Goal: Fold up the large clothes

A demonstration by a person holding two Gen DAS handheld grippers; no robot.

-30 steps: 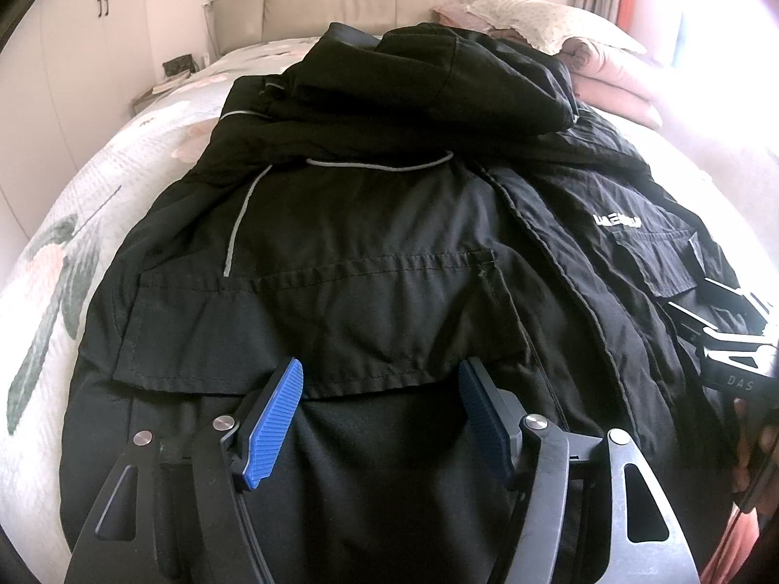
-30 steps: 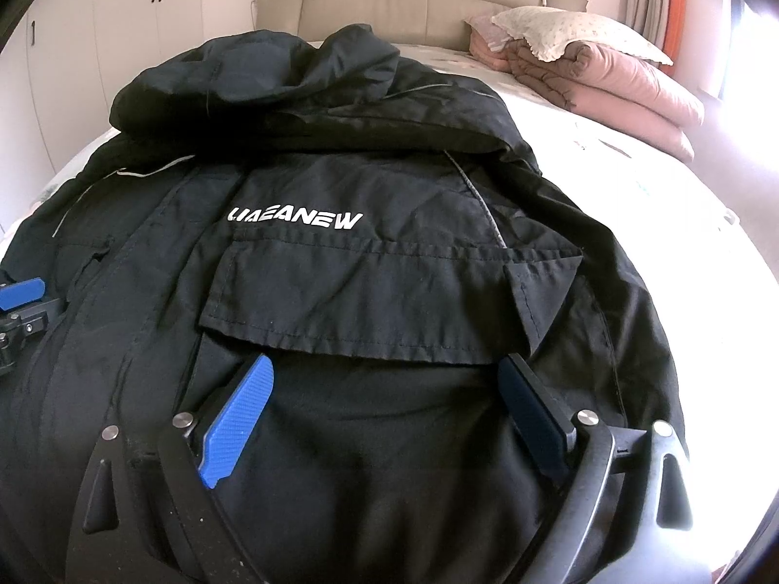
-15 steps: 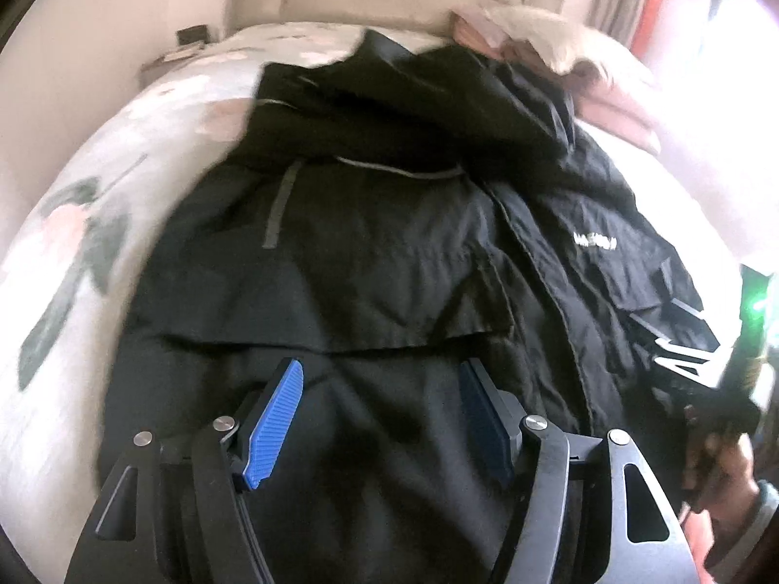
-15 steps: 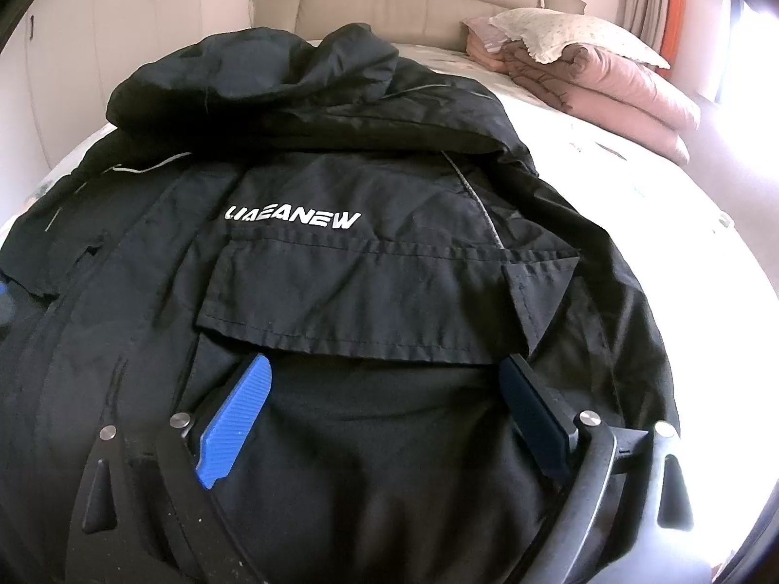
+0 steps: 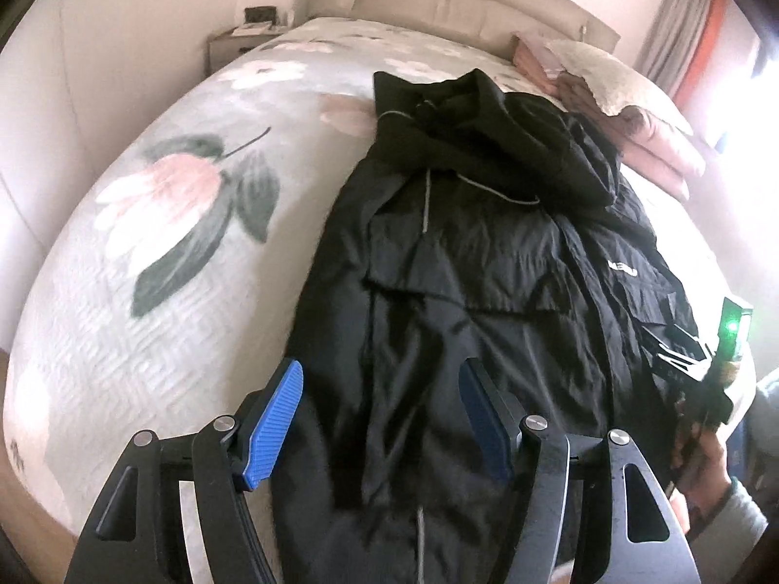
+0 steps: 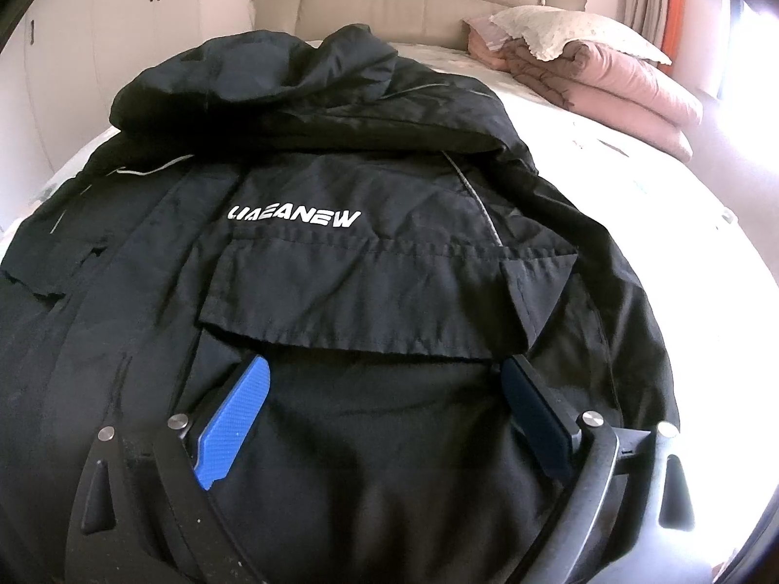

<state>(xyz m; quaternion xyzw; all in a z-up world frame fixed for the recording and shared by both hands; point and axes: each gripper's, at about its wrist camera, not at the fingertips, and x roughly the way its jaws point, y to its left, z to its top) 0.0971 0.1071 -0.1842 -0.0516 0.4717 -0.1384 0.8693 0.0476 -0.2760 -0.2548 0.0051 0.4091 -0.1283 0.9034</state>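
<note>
A black jacket (image 6: 389, 263) lies spread on the bed (image 6: 681, 224), hood (image 6: 272, 82) bunched toward the headboard (image 6: 418, 0), white logo (image 6: 294, 216) above a pocket flap (image 6: 389, 287). The right gripper (image 6: 389, 418) is open just over the lower front, perhaps touching the cloth. A folded pink quilt (image 6: 608, 82) lies far right.

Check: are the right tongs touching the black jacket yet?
Cannot tell. In the right wrist view the open right tongs sit low over the black jacket, fabric filling the space between the fingers, but neither contact nor gap shows plainly.
</note>
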